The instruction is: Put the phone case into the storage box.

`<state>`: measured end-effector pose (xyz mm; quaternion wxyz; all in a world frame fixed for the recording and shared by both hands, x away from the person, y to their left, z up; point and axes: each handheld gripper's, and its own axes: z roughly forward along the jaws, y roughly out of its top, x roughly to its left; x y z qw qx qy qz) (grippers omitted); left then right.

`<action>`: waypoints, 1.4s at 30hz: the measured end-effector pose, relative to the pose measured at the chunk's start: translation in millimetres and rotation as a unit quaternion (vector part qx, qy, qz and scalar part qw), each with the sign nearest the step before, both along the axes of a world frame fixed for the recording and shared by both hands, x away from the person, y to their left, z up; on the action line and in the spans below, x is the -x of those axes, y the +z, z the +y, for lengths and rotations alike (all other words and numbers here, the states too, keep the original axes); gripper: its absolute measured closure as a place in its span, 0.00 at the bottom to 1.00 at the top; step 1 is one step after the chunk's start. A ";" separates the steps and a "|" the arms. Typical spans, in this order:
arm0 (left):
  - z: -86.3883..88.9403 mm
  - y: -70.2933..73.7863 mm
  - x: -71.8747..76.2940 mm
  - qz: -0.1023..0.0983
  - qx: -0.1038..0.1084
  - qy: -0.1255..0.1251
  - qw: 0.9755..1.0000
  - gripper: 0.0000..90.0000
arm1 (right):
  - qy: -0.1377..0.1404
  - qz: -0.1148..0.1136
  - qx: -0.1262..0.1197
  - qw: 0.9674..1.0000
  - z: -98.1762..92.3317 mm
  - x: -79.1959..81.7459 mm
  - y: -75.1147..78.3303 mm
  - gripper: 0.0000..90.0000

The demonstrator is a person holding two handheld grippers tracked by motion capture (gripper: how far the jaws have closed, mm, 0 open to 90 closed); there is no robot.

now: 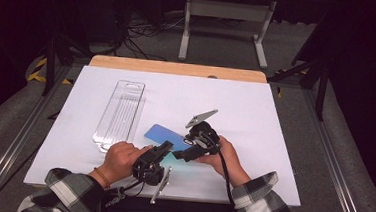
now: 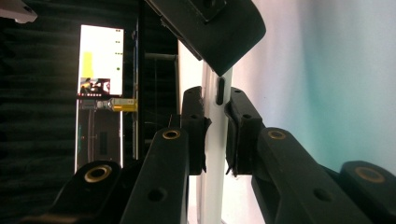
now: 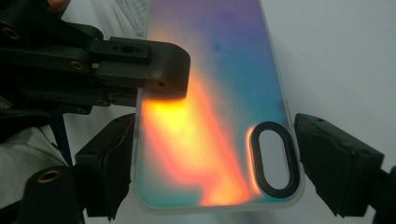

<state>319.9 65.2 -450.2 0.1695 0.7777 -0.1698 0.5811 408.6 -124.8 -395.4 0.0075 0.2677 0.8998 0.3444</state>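
Phone case (image 3: 210,107): I count one, iridescent blue to orange, with a black oval camera ring, lying just beside the one clear plastic tray (image 1: 120,114). Left gripper (image 2: 215,126) pinches its edge; right gripper (image 3: 210,168) straddles its width, contact unclear. Its far end is cut off.

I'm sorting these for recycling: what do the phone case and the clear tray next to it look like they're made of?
Phone case: probably plastic with a glossy iridescent finish; its colour shifts from blue-purple to orange and teal, its edge rim looks translucent, and the camera cutout has a black ring.

Clear tray: likely thin transparent moulded plastic, packaging-like; the white table shows through it, with ridges and a hang slot at its far end.
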 end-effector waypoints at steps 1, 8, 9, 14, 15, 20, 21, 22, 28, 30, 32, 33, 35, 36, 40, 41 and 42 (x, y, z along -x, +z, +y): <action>-0.1 -0.3 -0.7 0.000 0.004 -0.003 1.000 0.89 | -0.001 0.000 -0.001 1.000 -0.2 0.0 0.2 0.20; 0.1 -0.1 -0.9 -0.006 0.003 -0.003 1.000 0.89 | -0.004 -0.001 -0.004 1.000 0.1 0.6 1.6 0.19; 0.0 0.5 -1.0 -0.011 0.003 -0.005 1.000 0.90 | -0.005 -0.002 -0.005 1.000 0.2 0.8 1.7 0.19; 1.1 2.2 -0.9 -0.011 0.007 -0.006 1.000 0.90 | -0.004 -0.003 -0.012 1.000 -0.9 1.0 3.2 0.19; 1.8 1.6 -0.5 -0.007 0.012 -0.001 1.000 0.90 | -0.004 -0.003 -0.013 1.000 -0.8 1.1 3.5 0.19; 2.8 4.6 0.3 -0.007 0.015 0.000 1.000 0.90 | -0.001 -0.006 -0.021 1.000 -2.3 1.9 6.4 0.19; 3.0 4.8 0.5 -0.009 0.016 0.000 1.000 0.90 | -0.001 -0.006 -0.021 1.000 -2.3 1.9 6.4 0.19; 2.9 6.0 0.7 -0.013 0.014 -0.001 1.000 0.90 | -0.002 -0.008 -0.021 1.000 -2.6 2.9 7.7 0.18; 6.0 7.7 -0.8 -0.008 0.027 0.004 1.000 0.90 | -0.002 -0.009 -0.024 1.000 -3.9 4.6 10.6 0.18; 6.4 7.6 -0.8 -0.006 0.030 0.005 1.000 0.90 | 0.001 -0.011 -0.024 1.000 -4.4 5.5 12.0 0.18; 7.2 9.3 -1.1 -0.009 0.030 0.003 0.999 0.90 | 0.001 -0.010 -0.026 1.000 -4.8 5.7 12.5 0.18; 7.7 9.4 -0.9 -0.007 0.031 0.005 0.999 0.90 | 0.001 -0.011 -0.027 1.000 -5.6 6.1 13.7 0.18; 8.9 10.3 -1.2 -0.005 0.037 0.007 0.999 0.90 | 0.002 -0.014 -0.029 0.999 -6.3 6.9 15.0 0.19; 9.2 10.2 -1.3 -0.004 0.040 0.007 0.999 0.90 | 0.002 -0.015 -0.029 0.999 -6.6 7.2 15.4 0.19; 10.3 10.6 -1.4 -0.006 0.045 0.005 0.999 0.90 | 0.006 -0.018 -0.031 0.999 -7.6 7.8 16.3 0.19; 10.7 11.7 -1.7 -0.003 0.046 0.003 0.999 0.90 | 0.006 -0.019 -0.032 0.999 -7.7 8.4 16.7 0.19; 10.5 13.1 -2.6 -0.004 0.047 -0.004 0.999 0.90 | 0.009 -0.020 -0.033 0.999 -7.6 8.9 17.2 0.19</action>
